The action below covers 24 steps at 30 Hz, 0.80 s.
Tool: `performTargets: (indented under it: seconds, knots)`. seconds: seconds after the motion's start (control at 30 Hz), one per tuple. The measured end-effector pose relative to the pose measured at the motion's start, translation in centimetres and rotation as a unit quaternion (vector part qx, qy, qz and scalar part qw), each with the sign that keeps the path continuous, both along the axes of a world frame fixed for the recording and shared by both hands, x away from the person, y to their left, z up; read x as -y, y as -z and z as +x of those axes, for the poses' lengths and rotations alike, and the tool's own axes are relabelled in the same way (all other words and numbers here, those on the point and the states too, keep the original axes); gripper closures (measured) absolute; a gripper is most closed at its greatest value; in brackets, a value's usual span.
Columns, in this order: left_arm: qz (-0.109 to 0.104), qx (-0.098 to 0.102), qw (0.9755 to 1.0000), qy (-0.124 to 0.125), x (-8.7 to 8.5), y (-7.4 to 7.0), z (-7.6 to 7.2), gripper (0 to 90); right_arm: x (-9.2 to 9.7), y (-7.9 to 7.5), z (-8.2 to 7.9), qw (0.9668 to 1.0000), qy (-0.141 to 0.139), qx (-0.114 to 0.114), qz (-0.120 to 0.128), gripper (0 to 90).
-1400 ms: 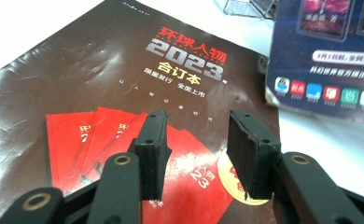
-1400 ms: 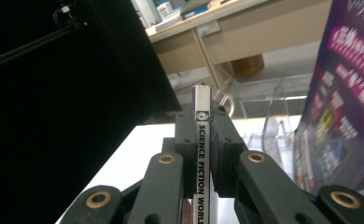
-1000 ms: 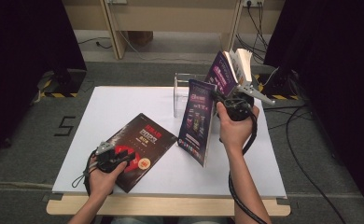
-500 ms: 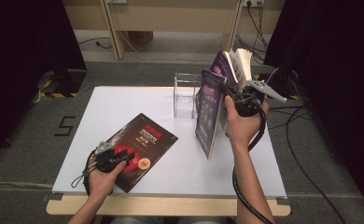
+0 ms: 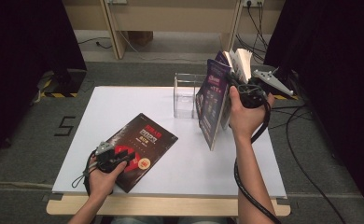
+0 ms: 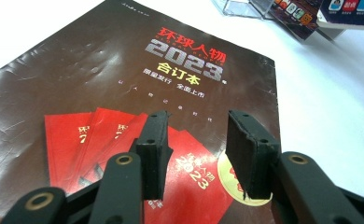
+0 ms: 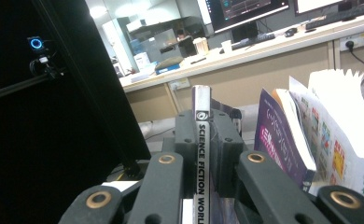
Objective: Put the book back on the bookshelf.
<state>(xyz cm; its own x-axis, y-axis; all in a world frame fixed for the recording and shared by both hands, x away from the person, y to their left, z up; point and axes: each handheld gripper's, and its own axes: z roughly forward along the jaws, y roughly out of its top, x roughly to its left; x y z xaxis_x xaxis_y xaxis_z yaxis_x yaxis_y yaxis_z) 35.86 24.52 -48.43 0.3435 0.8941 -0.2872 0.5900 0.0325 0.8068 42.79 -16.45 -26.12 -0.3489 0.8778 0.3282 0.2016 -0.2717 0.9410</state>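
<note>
My right gripper (image 5: 238, 88) clamps the purple magazine's (image 5: 211, 100) spine, upright, just right of the clear acrylic holder (image 5: 185, 95). My left gripper (image 6: 196, 149), jaws apart, rests over the flat brown magazine (image 6: 124, 79).

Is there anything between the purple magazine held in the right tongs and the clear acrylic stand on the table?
Nothing visible: the purple magazine, clamped by its spine in the right tongs, hangs just right of the clear acrylic stand.

Grey carpet floor (image 5: 26, 154), black curtains (image 5: 21, 37), wooden desks (image 5: 171, 14) behind.
</note>
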Motion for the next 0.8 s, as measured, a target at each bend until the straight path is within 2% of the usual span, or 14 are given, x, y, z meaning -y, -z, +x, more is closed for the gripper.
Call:
performTargets:
  seconds: [0.8]
  knots:
    - [-0.001,0.001,1.0,0.002,0.1,0.0,0.0,58.7,-0.8,-1.5,3.5,0.9997,0.023,0.012,0.002,83.6]
